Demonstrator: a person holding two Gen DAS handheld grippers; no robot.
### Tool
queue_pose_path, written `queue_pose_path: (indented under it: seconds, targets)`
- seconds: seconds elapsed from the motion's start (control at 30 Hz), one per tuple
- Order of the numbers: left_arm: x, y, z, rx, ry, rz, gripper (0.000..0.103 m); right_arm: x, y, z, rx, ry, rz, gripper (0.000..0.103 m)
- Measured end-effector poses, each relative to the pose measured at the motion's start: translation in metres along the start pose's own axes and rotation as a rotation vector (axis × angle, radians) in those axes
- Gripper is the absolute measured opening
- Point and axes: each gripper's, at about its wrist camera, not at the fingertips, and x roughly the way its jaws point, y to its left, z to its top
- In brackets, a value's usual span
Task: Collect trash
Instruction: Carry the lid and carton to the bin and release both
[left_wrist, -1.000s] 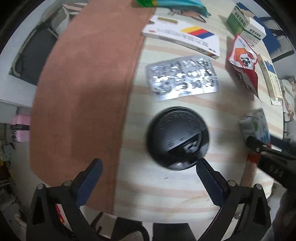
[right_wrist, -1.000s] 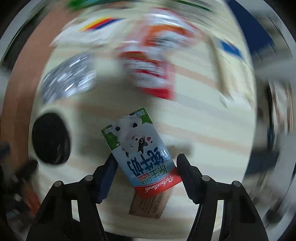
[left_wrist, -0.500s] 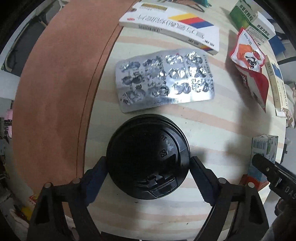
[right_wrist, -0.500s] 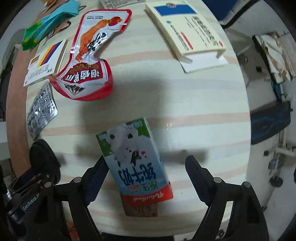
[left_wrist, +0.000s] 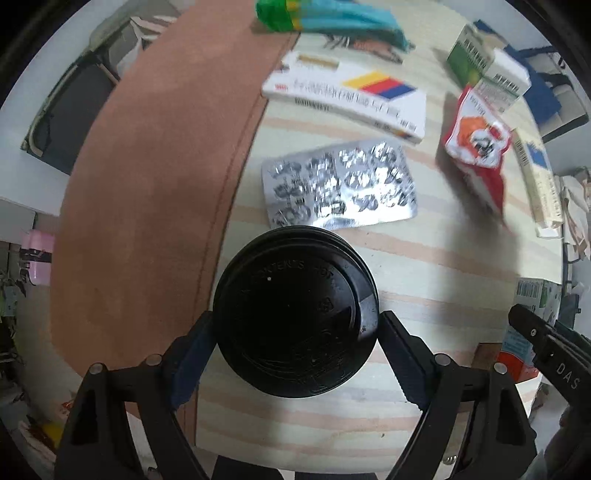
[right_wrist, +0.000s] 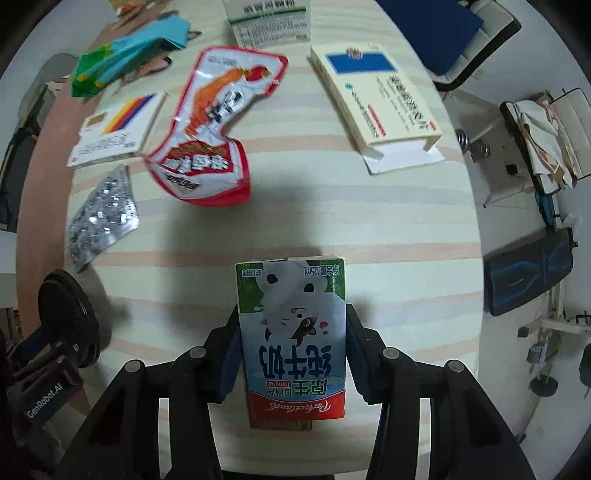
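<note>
Both grippers point down at the striped table (right_wrist: 317, 221). The right gripper (right_wrist: 291, 350) has just been closing its jaws, and its blue pads now press both sides of the small milk carton (right_wrist: 291, 332), which is sealed, so nothing of its contents shows; a scrap of brown card peeks out from under its red end. The left gripper (left_wrist: 295, 345) is clamped on the black lidded cup (left_wrist: 295, 314), one pad against each side of the rim; the lid covers the cup completely, so what is inside cannot be seen. Taking the cup as the landmark: the silver blister sheet (left_wrist: 338, 186) lies just beyond it, its near edge tucked under the lid's outline, its pockets looking crushed and burst. Farther beyond sits a flat white medicine box (left_wrist: 347, 101) with yellow, red and blue stripes, closed. To the right of the sheet is a crumpled red-and-white snack pouch (right_wrist: 210, 129), torn open at its top and flattened. Beyond the pouch stand green-and-white boxes (left_wrist: 484, 70), and to its right a cream box (right_wrist: 373, 96) with a blue patch, a white leaflet sticking out of its open end. A green-and-teal wrapper (right_wrist: 125, 62) lies at the far edge. Left of the cup runs a brown mat (left_wrist: 155, 177). The milk carton sits well to the cup's right.
</note>
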Motion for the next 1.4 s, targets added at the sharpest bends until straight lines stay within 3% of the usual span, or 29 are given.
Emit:
queue_pose_path:
  seconds: [0.3, 0.5, 0.67, 0.83, 1.03, 1.23, 1.4]
  targets:
    - [-0.07, 0.01, -0.03, 0.024, -0.143, -0.022, 0.086, -0.064, 0.003, -0.041, 0.001, -0.108, 0.047, 0.051]
    - [-0.107, 0.043, -0.062, 0.059, -0.207, -0.083, 0.086, -0.101, 0.016, -0.085, 0.017, -0.171, 0.079, 0.051]
    - [-0.125, 0.074, -0.108, 0.104, -0.233, -0.148, 0.086, -0.117, 0.044, -0.146, 0.063, -0.209, 0.104, 0.051]
    - [-0.119, 0.108, -0.157, 0.12, -0.187, -0.238, 0.086, -0.114, 0.064, -0.22, 0.119, -0.199, 0.118, 0.051]
    - [-0.048, 0.145, -0.214, 0.09, 0.01, -0.321, 0.086, -0.055, 0.078, -0.309, 0.203, -0.075, 0.173, 0.051]
    - [0.06, 0.161, -0.247, 0.059, 0.174, -0.308, 0.086, 0.063, 0.081, -0.366, 0.272, 0.092, 0.212, 0.051]
    - [0.18, 0.166, -0.265, 0.043, 0.286, -0.28, 0.09, 0.189, 0.082, -0.398, 0.307, 0.189, 0.229, 0.051]
